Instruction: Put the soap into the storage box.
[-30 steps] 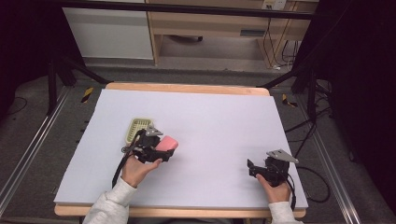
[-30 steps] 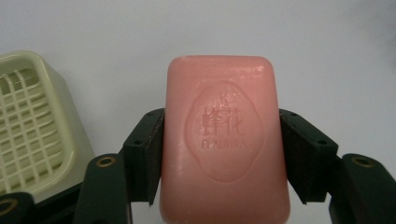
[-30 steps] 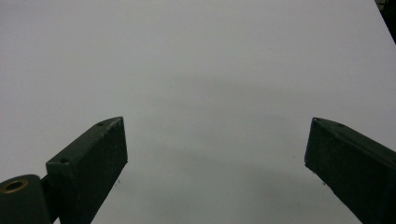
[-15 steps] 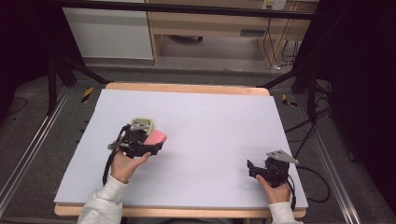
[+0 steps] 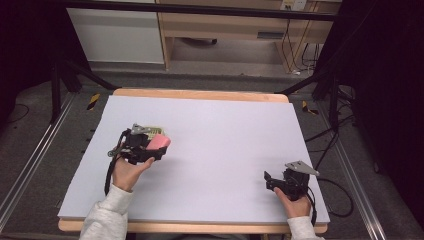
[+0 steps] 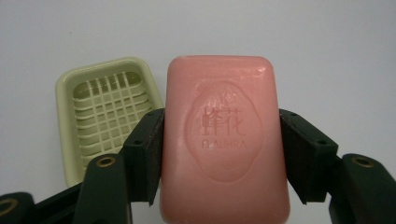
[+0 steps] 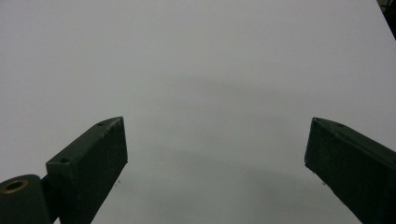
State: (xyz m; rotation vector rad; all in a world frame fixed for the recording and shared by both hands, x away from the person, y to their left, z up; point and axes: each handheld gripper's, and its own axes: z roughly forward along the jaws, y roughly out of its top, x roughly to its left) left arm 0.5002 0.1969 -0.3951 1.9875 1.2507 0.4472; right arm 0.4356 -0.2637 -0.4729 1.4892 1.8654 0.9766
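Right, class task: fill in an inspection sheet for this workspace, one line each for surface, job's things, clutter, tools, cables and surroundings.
Surface: white sheet on a wood-edged table, flat and bare.
Job's things: pink soap bar with an embossed stamp; pale green soap dish with a grid floor, nothing in it, lying beyond the bar.
Clutter: nothing seen.
Tools: left tool shut on the soap bar's long sides, held by the dish; right tool open, nothing between its jaws, near the table's front right.
Cables: one trails from each tool; more hang by the shelf behind.
Surroundings: grey floor, dark stands, a wooden shelf unit.
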